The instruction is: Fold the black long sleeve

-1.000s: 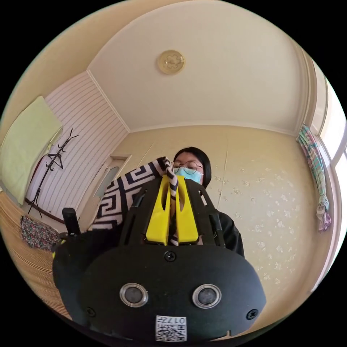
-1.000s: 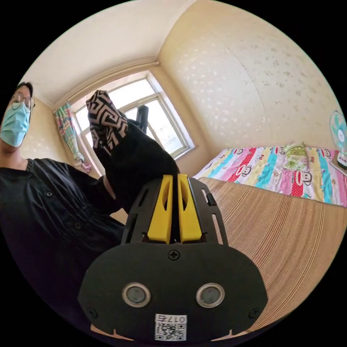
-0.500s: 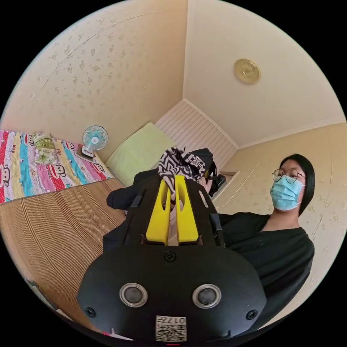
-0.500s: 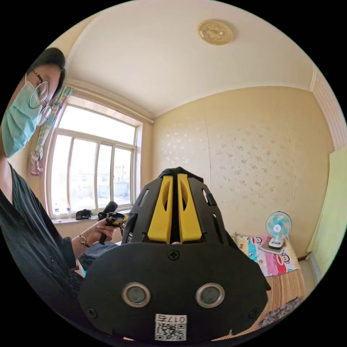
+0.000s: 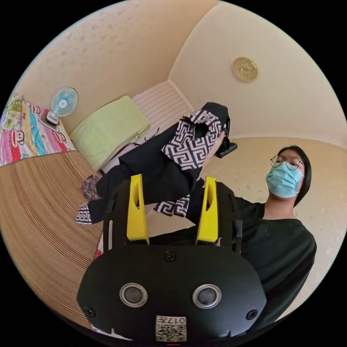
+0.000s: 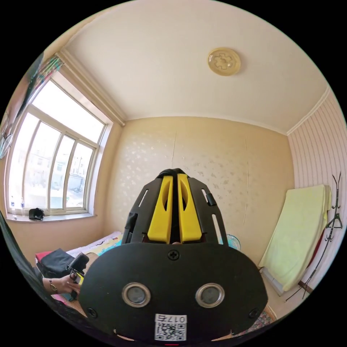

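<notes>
Yellow jaws of the left hand-held gripper [image 5: 172, 208] now spread wide and released, where half a second ago pinched tight on patterned cloth. Black long sleeve [image 5: 159, 173] hanging centre frame in the left gripper view, lifted toward the upper middle by the right hand-held gripper [image 5: 221, 134], no longer caught between the near jaws. Soft, limp knit; matte black body, cuffs and inner panel in a crisp black-and-white Greek-key print, one cuff dangling at centre left over the ribbed woven mat [image 5: 39, 217].

Right gripper view: yellow jaws of the same right hand-held gripper [image 6: 173, 188] still clenched together at centre frame, a sliver of black fabric peeking past the tips; grip on the garment likely but hard to confirm. Camera swung since before: window [image 6: 50, 159] at left, pale green mattress [image 6: 301, 231] leaning at right. At lower left, a hand [image 6: 63, 285] wrapped around the other gripper's handle, held low.
</notes>
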Tool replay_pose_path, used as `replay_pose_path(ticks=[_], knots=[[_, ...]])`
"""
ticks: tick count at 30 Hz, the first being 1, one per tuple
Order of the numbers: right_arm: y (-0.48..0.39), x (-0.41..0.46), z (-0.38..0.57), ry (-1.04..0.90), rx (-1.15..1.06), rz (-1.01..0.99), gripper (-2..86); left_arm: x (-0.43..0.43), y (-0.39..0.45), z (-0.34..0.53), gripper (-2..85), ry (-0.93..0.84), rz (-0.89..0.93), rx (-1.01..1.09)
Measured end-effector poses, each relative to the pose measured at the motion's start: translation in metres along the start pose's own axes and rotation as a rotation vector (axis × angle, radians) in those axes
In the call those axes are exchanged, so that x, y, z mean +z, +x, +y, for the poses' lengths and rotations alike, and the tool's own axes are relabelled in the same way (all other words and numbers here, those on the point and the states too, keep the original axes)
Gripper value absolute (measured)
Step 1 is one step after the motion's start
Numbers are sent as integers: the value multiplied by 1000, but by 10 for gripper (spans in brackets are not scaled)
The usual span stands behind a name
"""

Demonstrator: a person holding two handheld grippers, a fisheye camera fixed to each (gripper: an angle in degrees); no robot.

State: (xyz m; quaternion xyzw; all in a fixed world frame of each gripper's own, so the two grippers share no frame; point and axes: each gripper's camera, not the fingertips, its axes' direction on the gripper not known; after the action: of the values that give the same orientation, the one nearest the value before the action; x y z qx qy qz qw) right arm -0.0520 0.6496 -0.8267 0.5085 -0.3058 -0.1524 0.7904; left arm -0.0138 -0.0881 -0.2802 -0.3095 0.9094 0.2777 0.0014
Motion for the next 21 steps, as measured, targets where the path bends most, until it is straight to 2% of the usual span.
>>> replay_pose_path(ticks=[3, 6, 9, 12, 14, 17, 21], knots=[[-5, -9, 0, -23, 4, -41, 29, 52, 5, -5, 233, -91, -3, 35], [-11, -12, 0, -78, -12, 48, 30, 69, 37, -21, 198, -62, 41, 145], [-13, -15, 4, -102, -50, 158, 30, 89, 69, -31, 181, -132, 96, 143], [-9, -19, 8, -130, -40, 182, 30, 118, 79, -23, 159, -197, -178, 42], [-1, -19, 11, -150, 2, 182, 30, 160, 73, -17, 112, -254, -411, 34], [20, -20, 14, -173, 72, 129, 30, 180, 56, -23, 5, -321, -405, -12], [64, -28, 17, -214, 117, 100, 31, 118, 72, -32, -5, -114, -419, -8]])
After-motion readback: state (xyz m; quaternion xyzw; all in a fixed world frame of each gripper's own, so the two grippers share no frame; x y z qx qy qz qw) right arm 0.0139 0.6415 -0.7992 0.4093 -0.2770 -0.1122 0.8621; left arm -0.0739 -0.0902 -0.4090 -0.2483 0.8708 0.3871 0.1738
